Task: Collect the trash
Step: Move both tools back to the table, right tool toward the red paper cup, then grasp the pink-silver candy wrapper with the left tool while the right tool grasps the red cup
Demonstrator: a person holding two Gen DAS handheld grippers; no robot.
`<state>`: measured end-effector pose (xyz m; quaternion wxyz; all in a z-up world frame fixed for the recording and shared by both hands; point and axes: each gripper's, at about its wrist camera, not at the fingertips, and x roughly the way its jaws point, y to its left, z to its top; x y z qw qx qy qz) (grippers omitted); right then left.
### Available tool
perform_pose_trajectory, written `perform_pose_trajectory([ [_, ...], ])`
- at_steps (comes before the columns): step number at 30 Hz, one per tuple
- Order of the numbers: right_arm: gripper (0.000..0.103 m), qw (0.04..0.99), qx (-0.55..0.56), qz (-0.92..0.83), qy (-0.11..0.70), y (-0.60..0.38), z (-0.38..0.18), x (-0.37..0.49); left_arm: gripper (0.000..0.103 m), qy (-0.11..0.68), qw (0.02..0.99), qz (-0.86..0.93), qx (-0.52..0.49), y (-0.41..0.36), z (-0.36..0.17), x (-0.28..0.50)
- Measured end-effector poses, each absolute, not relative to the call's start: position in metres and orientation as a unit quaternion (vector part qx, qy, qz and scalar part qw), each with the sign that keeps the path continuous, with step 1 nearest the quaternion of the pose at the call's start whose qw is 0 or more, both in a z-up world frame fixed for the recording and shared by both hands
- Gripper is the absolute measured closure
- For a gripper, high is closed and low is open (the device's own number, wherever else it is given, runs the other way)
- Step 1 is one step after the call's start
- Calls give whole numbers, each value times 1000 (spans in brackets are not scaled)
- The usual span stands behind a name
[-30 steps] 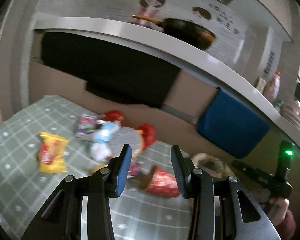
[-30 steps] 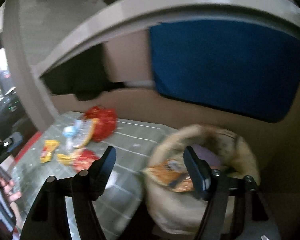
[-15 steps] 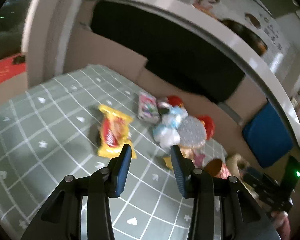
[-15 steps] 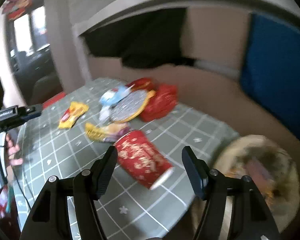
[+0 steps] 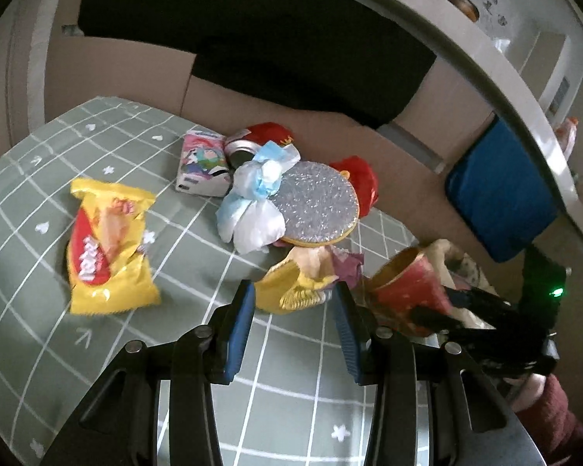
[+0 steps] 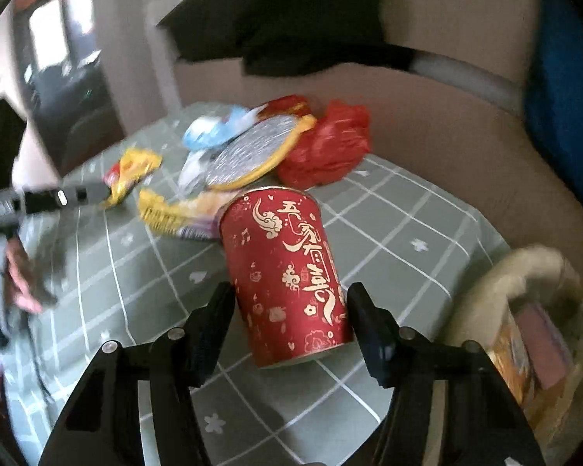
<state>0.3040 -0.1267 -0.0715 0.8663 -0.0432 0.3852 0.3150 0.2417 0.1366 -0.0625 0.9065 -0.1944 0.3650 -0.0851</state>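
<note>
A green checked tablecloth (image 5: 39, 178) carries scattered wrappers beside a cream basket (image 6: 524, 272). The right gripper (image 6: 289, 303) angles down, jaws closing around the tipped red cup (image 6: 283, 268). The left gripper (image 5: 293, 310), jaws apart, frames a crumpled yellow wrapper (image 5: 291, 287).

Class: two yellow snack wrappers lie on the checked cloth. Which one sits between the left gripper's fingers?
The crumpled yellow wrapper beside the red paper cup, framed by the left gripper. The other, a flatter yellow chip bag, lies apart, off to the left.
</note>
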Motion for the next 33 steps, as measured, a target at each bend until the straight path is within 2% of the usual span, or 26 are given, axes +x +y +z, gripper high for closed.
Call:
perform_pose_trajectory([
  [4, 46, 869, 28, 311, 385, -150, -62, 297, 61, 370, 909, -86, -168, 125, -66, 257],
  [11, 46, 879, -5, 296, 375, -149, -55, 271, 61, 391, 904, -56, -163, 120, -83, 278],
  [19, 46, 872, 32, 283, 397, -159, -67, 271, 61, 411, 895, -20, -173, 125, -97, 291],
  [25, 46, 871, 20, 288, 397, -154, -68, 264, 61, 391, 897, -39, -200, 135, -93, 284],
  [33, 46, 867, 22, 294, 401, -150, -76, 263, 61, 362, 911, -69, -185, 144, -78, 284],
])
